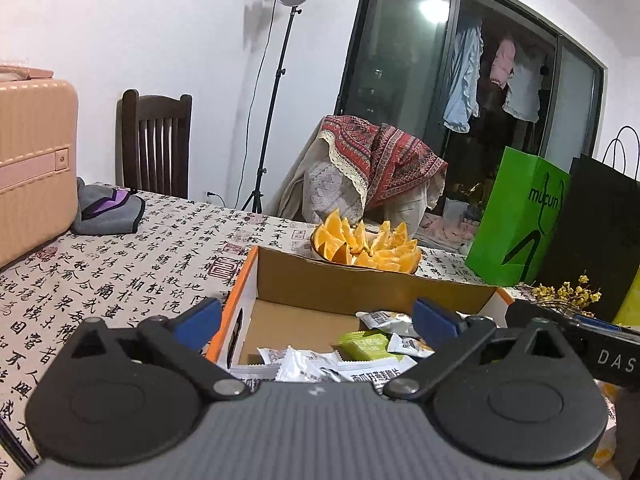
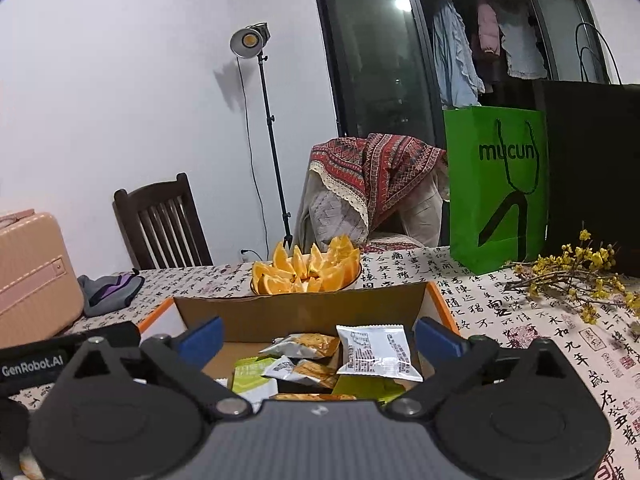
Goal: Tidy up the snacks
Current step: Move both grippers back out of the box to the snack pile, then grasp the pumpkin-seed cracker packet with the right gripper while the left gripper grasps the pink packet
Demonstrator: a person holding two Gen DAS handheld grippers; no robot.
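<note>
An open cardboard box (image 1: 360, 284) with orange edges stands on the calligraphy-print tablecloth. Inside it lie several snack packets: white ones (image 1: 320, 364) and a green one (image 1: 366, 346) in the left wrist view. The right wrist view shows a white packet (image 2: 378, 354), a green packet (image 2: 252, 374) and brownish packets (image 2: 304, 346) in the same box (image 2: 300, 312). My left gripper (image 1: 316, 316) is open above the box's near side with nothing between its blue pads. My right gripper (image 2: 319, 336) is open over the packets, its pads touching none of them. The two grippers sit side by side.
A plate of orange wedges (image 1: 364, 246) sits just behind the box. A green paper bag (image 2: 496, 188) and a black bag (image 1: 592, 232) stand at the back right, with a yellow flower branch (image 2: 572, 276) beside them. At the left are a pink suitcase (image 1: 32, 168) and a grey pouch (image 1: 108, 210).
</note>
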